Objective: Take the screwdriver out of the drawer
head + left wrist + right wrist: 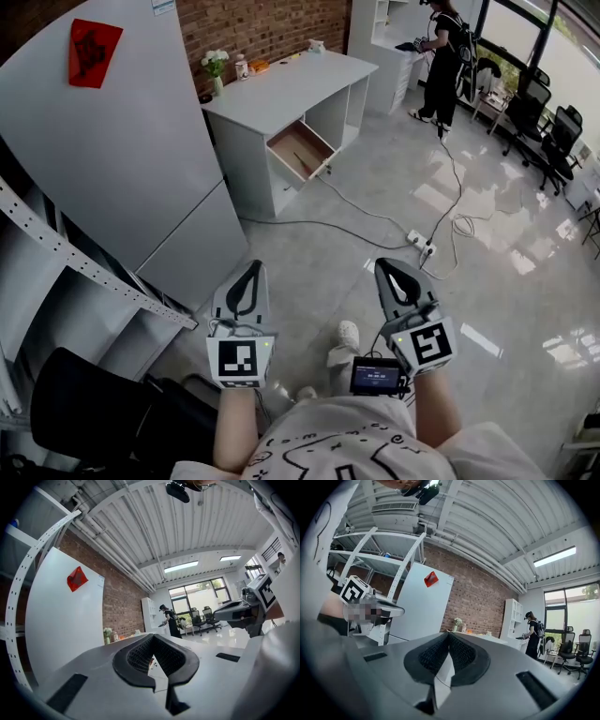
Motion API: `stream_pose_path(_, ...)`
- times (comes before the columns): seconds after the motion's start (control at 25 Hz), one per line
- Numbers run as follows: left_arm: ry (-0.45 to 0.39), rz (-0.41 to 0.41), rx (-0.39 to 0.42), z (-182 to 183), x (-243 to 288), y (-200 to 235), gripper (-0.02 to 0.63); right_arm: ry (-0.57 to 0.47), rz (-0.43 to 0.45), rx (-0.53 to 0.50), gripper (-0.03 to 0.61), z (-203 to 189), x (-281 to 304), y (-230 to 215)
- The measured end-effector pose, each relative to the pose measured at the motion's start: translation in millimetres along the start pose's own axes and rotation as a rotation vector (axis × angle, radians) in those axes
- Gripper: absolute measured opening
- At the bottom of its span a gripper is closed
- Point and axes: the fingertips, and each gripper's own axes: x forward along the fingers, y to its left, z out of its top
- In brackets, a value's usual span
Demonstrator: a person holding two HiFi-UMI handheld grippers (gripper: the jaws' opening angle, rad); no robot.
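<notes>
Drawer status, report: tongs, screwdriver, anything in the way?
Left tongs, right tongs shut, empty. Drawer open, far off; likely screwdriver inside, untouched. Cable lies between.

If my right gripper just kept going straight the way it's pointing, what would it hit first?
Probably the white desk, near its open drawer. The right gripper points at it, and nothing seems to stand between, though depth is unclear.

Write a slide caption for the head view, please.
Left gripper and right gripper, both shut, face a white desk whose drawer stands open.
</notes>
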Motion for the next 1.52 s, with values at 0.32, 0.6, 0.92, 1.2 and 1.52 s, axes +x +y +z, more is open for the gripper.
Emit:
stream_pose_path(0.32,0.030,0.016,0.004,-11.2,67.3,2.2,0.011,-0.014,0.046,0.025,0.020,-23.4,54.0,-42.8)
stream_pose_path(0.6,0.043,0.051,0.000,-11.3,154.1,-3.0,0.011,-0.003,0.064,0.037,0.020,-51.8,104.7,-119.5)
stream_pose_path(0.92,0.047,0.111,-0.016,-6.3,246.2,-17.7,0.011,0.018,0.123,0.058,0.020,-83.7,151.0,-200.9)
stream_pose_path(1.2,0.058,0.132,-0.014,-5.7,294.6,-31.2,0.011,0.055,0.145,0.083,0.020,-103.5,178.5,-247.2)
stream_pose_path(1.52,0.084,0.145,-0.028,-20.3,322.3,-14.9,0.011,0.042,0.196,0.093,0.020,-118.0,211.3,-247.6)
